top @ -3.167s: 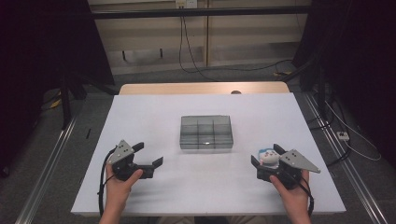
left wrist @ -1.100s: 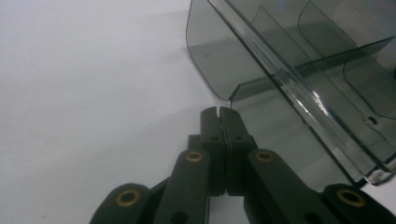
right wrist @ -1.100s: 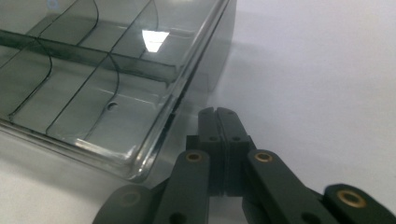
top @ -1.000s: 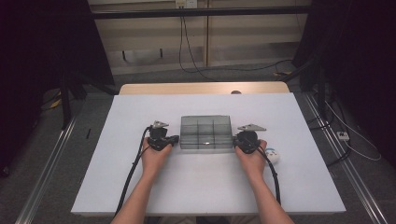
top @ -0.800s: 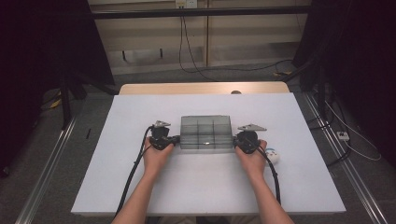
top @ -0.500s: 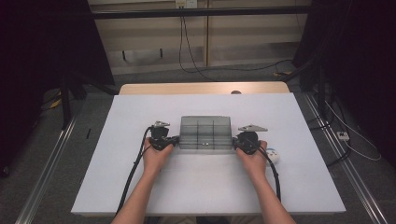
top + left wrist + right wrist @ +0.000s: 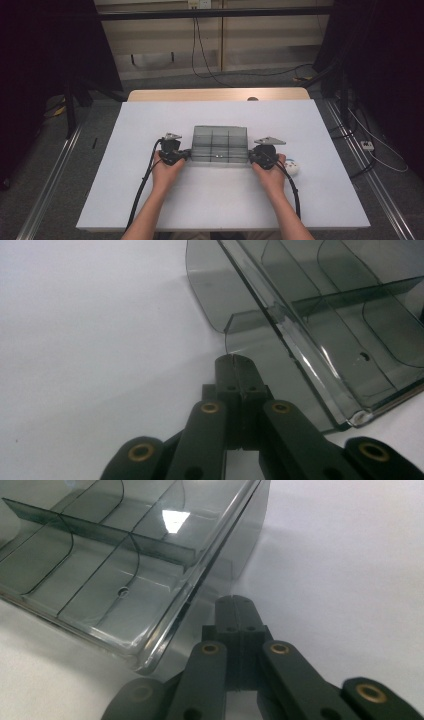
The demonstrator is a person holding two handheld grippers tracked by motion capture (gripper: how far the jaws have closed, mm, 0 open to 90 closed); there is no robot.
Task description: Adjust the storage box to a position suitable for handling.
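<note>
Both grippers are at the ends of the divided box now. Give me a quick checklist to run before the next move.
1. Left gripper at the divided box's side tab: ok, its tips meet the tab's lower edge.
2. Right gripper at the opposite side tab: ok, the tips sit against it.
3. Fingers actually clamping a tab: cannot tell; both pairs look closed tip to tip with no tab visibly between them.
4. Box compartments free of loose parts: ok, none visible in either gripper view.
5. Small white object by the right hand: ok, apart from the box, but close to the trailing cable.
6. Box flat on the white table: cannot tell.
</note>
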